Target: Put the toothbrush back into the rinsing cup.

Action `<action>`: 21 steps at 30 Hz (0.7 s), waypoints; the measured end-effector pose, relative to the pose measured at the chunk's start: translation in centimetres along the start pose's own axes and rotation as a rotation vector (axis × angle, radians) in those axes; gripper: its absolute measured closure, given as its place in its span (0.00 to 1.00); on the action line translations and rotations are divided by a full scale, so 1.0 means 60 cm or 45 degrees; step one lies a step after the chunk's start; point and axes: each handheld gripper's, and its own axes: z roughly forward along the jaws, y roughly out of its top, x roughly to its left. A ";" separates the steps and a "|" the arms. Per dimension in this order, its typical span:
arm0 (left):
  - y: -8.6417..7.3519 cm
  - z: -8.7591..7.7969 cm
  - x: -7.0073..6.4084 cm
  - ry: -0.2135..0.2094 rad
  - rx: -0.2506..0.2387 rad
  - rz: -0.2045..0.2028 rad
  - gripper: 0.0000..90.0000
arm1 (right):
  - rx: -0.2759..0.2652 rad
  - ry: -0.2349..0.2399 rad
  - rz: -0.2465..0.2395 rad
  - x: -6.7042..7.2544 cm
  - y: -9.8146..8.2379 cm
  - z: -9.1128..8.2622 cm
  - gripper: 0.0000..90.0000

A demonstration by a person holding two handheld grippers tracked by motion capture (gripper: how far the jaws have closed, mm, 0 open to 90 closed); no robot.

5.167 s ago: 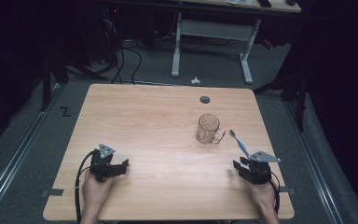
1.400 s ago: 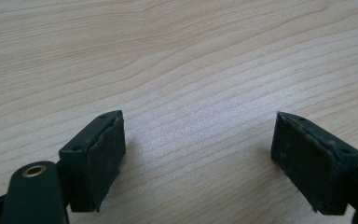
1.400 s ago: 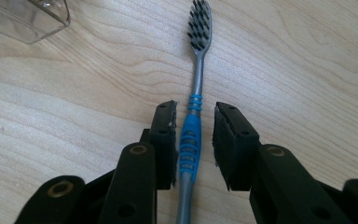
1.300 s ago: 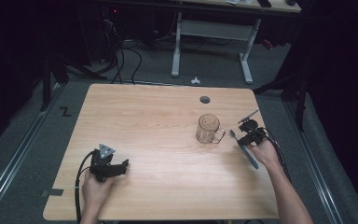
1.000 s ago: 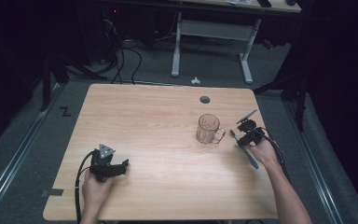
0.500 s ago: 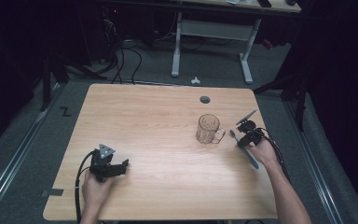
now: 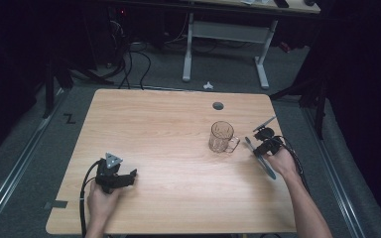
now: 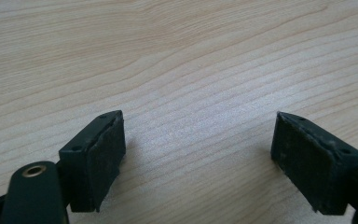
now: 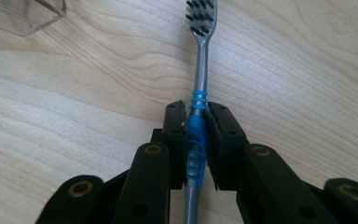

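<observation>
Since the earliest frame: right gripper (image 7: 261, 145) gone from the near right edge out to the toothbrush (image 9: 200, 107); jaws just closed on its blue grip.
Table (image 7: 168, 124): wooden, bare at centre.
Left gripper (image 7: 124, 177): near left, jaws wide apart, holding nothing.
Glass mug (image 7: 222, 137): upright, just left of the brush.
Toothbrush: flat on the table, right side, bristles toward the mug.
Progress, as judged: grasp made; lift and probable placing in the mug remain.

Lab or recording studio: bare wooden bench (image 7: 178, 148) on grey carpet floor (image 7: 20, 148), dark surroundings, tangled cables (image 7: 134, 54) at rear, white-legged desk frame (image 7: 223, 44) behind, tape marks (image 7: 69, 119) on floor, metal rails (image 7: 10, 168) alongside
</observation>
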 end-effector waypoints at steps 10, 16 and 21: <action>0.000 0.000 0.000 0.000 0.000 0.000 0.20 | -0.083 0.011 0.000 0.005 -0.008 -0.027 0.87; 0.000 0.000 0.000 0.000 0.000 0.000 0.20 | -0.129 0.016 -0.008 0.010 -0.012 -0.039 0.87; 0.000 0.000 0.000 0.000 0.000 0.000 0.20 | -0.164 0.035 -0.002 0.013 -0.016 -0.048 0.87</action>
